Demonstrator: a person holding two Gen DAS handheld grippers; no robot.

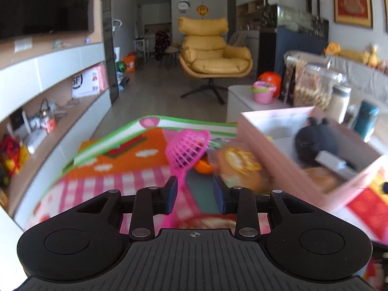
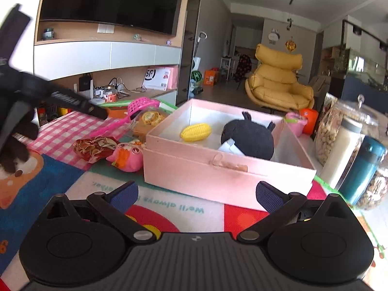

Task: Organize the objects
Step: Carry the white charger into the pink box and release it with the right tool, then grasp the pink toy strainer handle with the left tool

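Mat: scoop (pink) apparently beside left hand-held gripper.

I counted one pink box holding two toys, one yellow corn and one black plush; one pink scoop lay far left.

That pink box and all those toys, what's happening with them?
Someone is tidying toys into the pink box on the play mat. A yellow corn toy and a black plush are already inside. The left gripper is around the handle of the pink scoop, though its jaws aren't fully closed. The right gripper hangs open in front of the box, holding nothing. A snack bag and pink owl wait outside.
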